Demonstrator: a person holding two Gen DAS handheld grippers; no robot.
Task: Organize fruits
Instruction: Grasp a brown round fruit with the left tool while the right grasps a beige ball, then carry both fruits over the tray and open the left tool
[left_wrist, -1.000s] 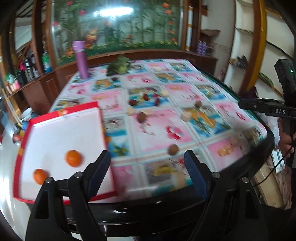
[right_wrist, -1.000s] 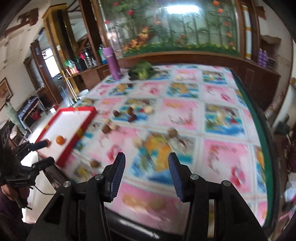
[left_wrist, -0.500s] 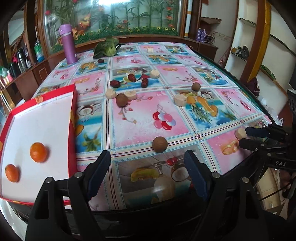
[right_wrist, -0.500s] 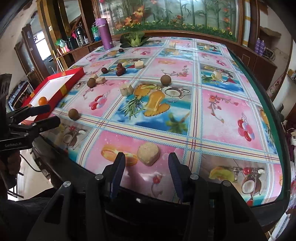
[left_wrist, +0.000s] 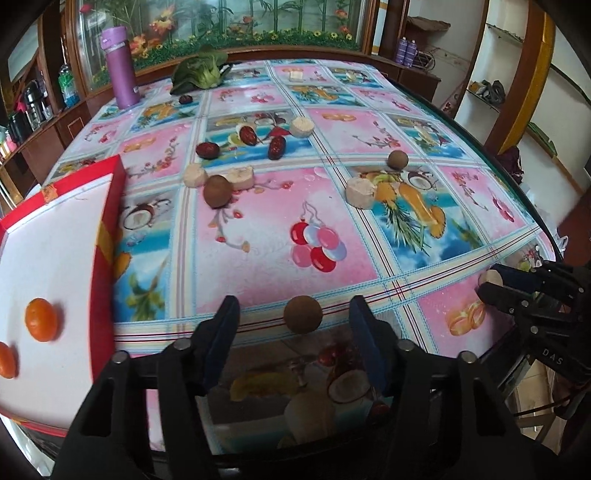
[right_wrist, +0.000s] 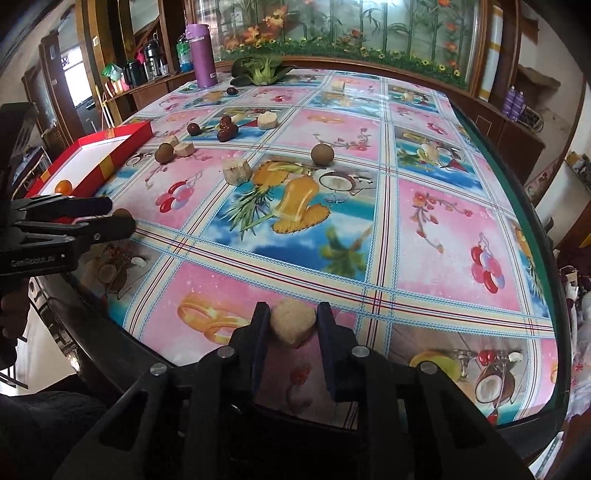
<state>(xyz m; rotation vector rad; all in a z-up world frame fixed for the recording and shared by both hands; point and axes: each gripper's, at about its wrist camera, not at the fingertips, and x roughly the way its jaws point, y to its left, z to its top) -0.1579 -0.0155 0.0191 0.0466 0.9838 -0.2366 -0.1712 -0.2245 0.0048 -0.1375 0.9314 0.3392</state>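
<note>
A round brown fruit (left_wrist: 303, 314) lies near the table's front edge, between the fingers of my left gripper (left_wrist: 293, 317), which is open with a gap on each side. My right gripper (right_wrist: 291, 321) is shut on a beige fruit chunk (right_wrist: 293, 323) on the pink cloth. In the left wrist view that chunk (left_wrist: 491, 277) shows at the far right between the dark fingers. A red tray (left_wrist: 107, 229) with a white floor holds two small oranges (left_wrist: 41, 319). Red dates (left_wrist: 248, 134), more beige chunks (left_wrist: 361, 192) and brown fruits (left_wrist: 218, 191) are scattered mid-table.
A purple bottle (left_wrist: 123, 66) and a green leafy vegetable (left_wrist: 201, 72) stand at the far side. The table's dark curved rim (right_wrist: 546, 258) runs along the right. Wooden shelves and cabinets surround the table. A hand (right_wrist: 11, 310) holds the left gripper's handle.
Both grippers came forward and down over the table's front edge. The right fingers closed in on the beige chunk. The left fingers now sit either side of the brown fruit, slightly narrower.
</note>
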